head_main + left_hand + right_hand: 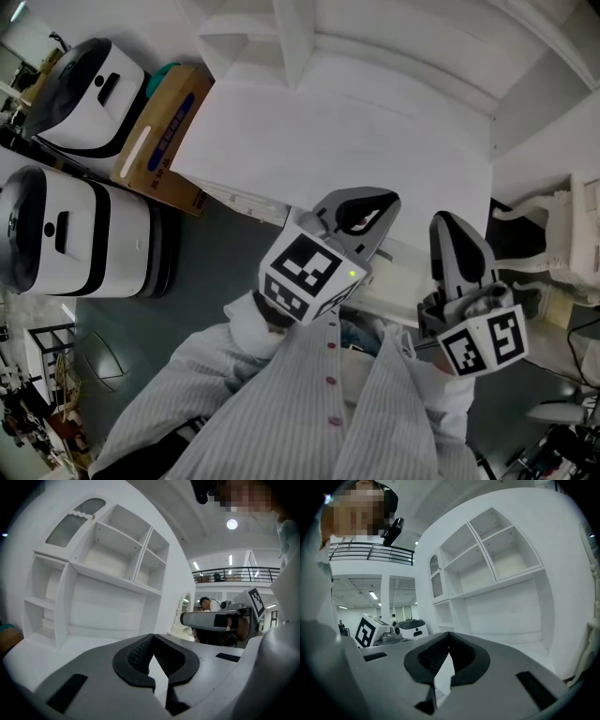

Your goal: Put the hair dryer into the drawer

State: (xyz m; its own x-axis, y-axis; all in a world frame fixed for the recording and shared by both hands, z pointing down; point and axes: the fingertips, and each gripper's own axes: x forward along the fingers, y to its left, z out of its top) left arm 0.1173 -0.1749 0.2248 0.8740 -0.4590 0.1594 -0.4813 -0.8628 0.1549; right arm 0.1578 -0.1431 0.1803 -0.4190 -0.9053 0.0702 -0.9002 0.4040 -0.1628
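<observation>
No hair dryer shows in any view, and I cannot make out a drawer. My left gripper (380, 202) hangs over the front edge of the white desk (328, 141), shut with nothing between its jaws. My right gripper (450, 223) is close beside it on the right, also shut and empty. In the left gripper view the left gripper (153, 637) points level at the white shelf unit (103, 573), and the right gripper (211, 619) crosses the view at the right. In the right gripper view the right gripper (449, 634) faces the same shelf unit (497, 559).
Two white-and-black machines (84, 84) (66, 234) stand on the floor at the left, with a cardboard box (164, 127) beside the desk. A white ornate chair (553, 244) stands at the right. A person (206, 604) is in the far background.
</observation>
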